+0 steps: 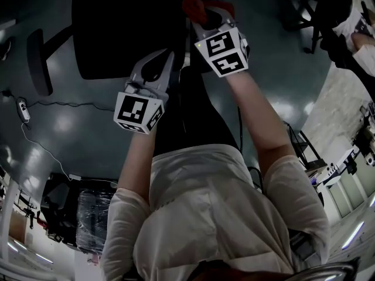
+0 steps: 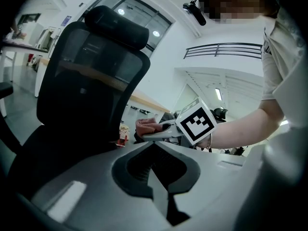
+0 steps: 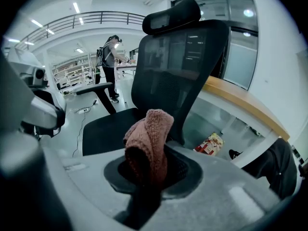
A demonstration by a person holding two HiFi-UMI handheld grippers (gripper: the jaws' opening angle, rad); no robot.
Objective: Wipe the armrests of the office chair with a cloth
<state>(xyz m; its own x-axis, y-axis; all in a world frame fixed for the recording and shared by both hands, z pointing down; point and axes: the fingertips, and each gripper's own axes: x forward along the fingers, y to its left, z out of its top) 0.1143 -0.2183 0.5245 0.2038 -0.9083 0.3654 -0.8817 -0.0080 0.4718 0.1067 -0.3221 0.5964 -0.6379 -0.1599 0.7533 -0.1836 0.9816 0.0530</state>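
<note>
Though head view half-hides cloth [image 1: 196, 6] | right hand-held gripper [image 3: 144, 170] clamps it

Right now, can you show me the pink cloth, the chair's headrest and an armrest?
cloth [image 3: 151, 134], right gripper view, on its folded top.
headrest [image 3: 172, 14], right gripper view, on its middle.
armrest [image 1: 38, 62], head view, middle of the pad.

Cable [image 1: 64, 103] on floor; snack packet [image 3: 210, 144] below wooden desk [image 3: 245, 102].

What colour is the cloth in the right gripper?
Dusty pink cloth, clearest in the right gripper view.
</note>
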